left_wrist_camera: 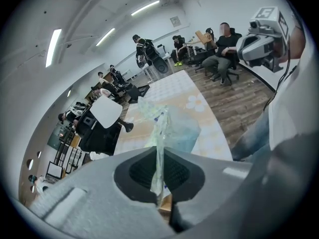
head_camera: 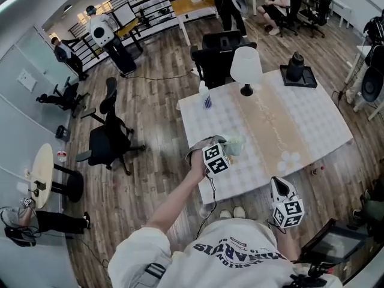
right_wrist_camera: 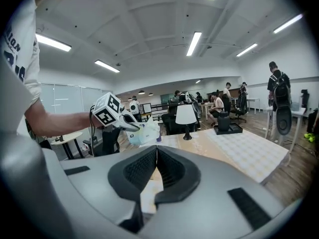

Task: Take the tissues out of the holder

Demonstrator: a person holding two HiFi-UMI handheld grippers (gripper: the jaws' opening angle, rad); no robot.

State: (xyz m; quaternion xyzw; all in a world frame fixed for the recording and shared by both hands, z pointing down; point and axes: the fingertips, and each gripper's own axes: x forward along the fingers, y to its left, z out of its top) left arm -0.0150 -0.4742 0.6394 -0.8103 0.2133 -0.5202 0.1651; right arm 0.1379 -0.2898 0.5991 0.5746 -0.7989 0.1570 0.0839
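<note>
Your left gripper [left_wrist_camera: 158, 180] is clamped on the pale tissue pack's [left_wrist_camera: 174, 131] crinkled plastic edge, above the table's [head_camera: 300, 131] near-left edge, with bare tabletop to the right. Your right gripper [right_wrist_camera: 155, 166] is closed and empty, just off the near edge.

L gripper [head_camera: 223, 152] over bench [head_camera: 312, 125] near-left corner, pale tissue pack [head_camera: 235, 145] at its jaws. R gripper [head_camera: 278, 186] off near edge; lamp [head_camera: 246, 68] at far side.

Tissue pack [left_wrist_camera: 167, 128]: thin glossy clear plastic film, crinkled. Left hand-held gripper [left_wrist_camera: 157, 158]: matt grey plastic; pads [left_wrist_camera: 142, 171] black, ribbed. Surface [head_camera: 312, 122]: matt checked cloth. Floor [head_camera: 156, 101]: wood planks, slight sheen.
</note>
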